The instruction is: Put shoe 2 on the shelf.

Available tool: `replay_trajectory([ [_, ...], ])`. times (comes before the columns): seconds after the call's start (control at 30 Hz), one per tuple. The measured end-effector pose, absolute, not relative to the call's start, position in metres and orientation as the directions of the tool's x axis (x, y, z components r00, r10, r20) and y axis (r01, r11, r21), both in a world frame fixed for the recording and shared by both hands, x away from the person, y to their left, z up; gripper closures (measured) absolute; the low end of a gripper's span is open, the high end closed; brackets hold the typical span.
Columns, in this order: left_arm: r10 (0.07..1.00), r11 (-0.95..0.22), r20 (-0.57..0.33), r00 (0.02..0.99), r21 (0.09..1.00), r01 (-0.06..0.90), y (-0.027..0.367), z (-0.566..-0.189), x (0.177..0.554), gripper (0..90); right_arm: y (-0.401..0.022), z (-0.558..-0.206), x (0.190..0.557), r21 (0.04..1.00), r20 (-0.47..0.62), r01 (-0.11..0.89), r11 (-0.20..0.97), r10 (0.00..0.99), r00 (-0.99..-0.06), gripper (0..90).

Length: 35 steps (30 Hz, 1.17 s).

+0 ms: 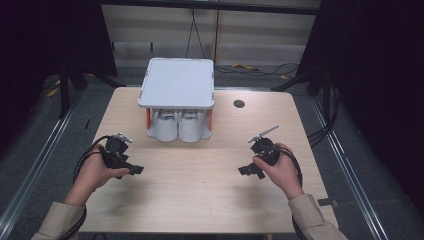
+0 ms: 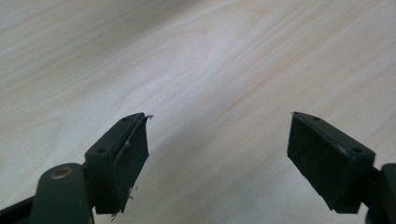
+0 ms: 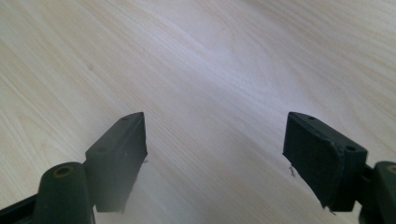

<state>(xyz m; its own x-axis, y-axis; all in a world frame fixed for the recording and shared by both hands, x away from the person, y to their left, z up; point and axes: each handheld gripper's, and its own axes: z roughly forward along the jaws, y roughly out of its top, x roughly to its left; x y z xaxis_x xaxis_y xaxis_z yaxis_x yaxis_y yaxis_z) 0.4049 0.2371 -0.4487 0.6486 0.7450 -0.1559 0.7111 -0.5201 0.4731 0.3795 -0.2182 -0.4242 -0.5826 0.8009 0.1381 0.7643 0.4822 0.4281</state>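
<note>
High view: light wooden table [image 1: 200, 200] fills the middle of the frame. White box [image 1: 177, 84] with a flat lid sits at upper centre, raised on orange-edged sides, with white rounded items [image 1: 178, 126] tucked under it at its near side; can't tell what they are. Small dark round spot [image 1: 239, 103] on the table just right of the box.

Left gripper [image 1: 134, 170] at lower left of the frame, held in the person's left hand [image 1: 95, 172], jaws pointing toward frame centre, well apart from the box. Right gripper [image 1: 246, 170] at lower right, in the right hand [image 1: 280, 170], jaws also pointing toward centre. Both sit low over bare tabletop, cables trailing back toward the sleeves.

Left gripper view: the two black jaws stand wide apart at the lower corners, nothing between them, just wood grain beyond. One pad [image 2: 133, 154] looks frayed at its edge.

Right gripper view: same, jaws spread wide, nothing gripped, bare wood between. Pad [image 3: 313, 156] on the right side shows wear at its lower edge.
</note>
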Motion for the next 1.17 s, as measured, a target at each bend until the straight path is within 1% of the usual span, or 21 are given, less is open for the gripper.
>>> replay_trajectory([
  [0.1, 0.743, -0.513, -0.169, 0.647, 0.476, 0.714, 0.241, -0.450, 0.401, 19.2, -0.226, -0.427, 0.375, 0.417, 0.140, 0.771, 0.481, 0.805, -0.577, 21.2],
  [0.33, 0.746, -0.517, -0.167, 0.645, 0.465, 0.719, 0.248, -0.456, 0.393, 19.2, -0.241, -0.429, 0.365, 0.422, 0.148, 0.780, 0.462, 0.814, -0.562, 21.2],
  [0.6, 0.743, -0.498, -0.184, 0.643, 0.491, 0.715, 0.257, -0.457, 0.382, 19.2, -0.260, -0.433, 0.348, 0.405, 0.110, 0.776, 0.483, 0.817, -0.566, 21.3],
  [0.7, 0.740, -0.496, -0.178, 0.649, 0.507, 0.705, 0.261, -0.459, 0.377, 19.2, -0.267, -0.435, 0.341, 0.406, 0.089, 0.760, 0.507, 0.806, -0.585, 21.1],
  [0.87, 0.744, -0.491, -0.172, 0.645, 0.513, 0.704, 0.266, -0.466, 0.371, 19.6, -0.279, -0.444, 0.329, 0.404, 0.062, 0.766, 0.500, 0.821, -0.568, 21.0],
  [0.97, 0.744, -0.494, -0.174, 0.645, 0.506, 0.706, 0.270, -0.469, 0.367, 19.4, -0.286, -0.449, 0.321, 0.428, 0.058, 0.769, 0.475, 0.835, -0.548, 21.0],
  [1.07, 0.749, -0.481, -0.182, 0.637, 0.511, 0.712, 0.272, -0.470, 0.365, 19.3, -0.292, -0.455, 0.313, 0.480, 0.082, 0.774, 0.413, 0.857, -0.509, 21.0],
  [1.1, 0.746, -0.484, -0.178, 0.641, 0.515, 0.707, 0.273, -0.470, 0.364, 19.2, -0.291, -0.457, 0.313, 0.467, 0.077, 0.781, 0.415, 0.861, -0.503, 21.4],
  [1.13, 0.746, -0.485, -0.177, 0.642, 0.517, 0.705, 0.273, -0.470, 0.364, 19.1, -0.291, -0.458, 0.313, 0.439, 0.049, 0.774, 0.455, 0.849, -0.527, 21.1],
  [1.17, 0.744, -0.484, -0.179, 0.644, 0.522, 0.703, 0.273, -0.470, 0.364, 19.1, -0.292, -0.458, 0.312, 0.437, 0.037, 0.770, 0.466, 0.845, -0.533, 20.8],
])
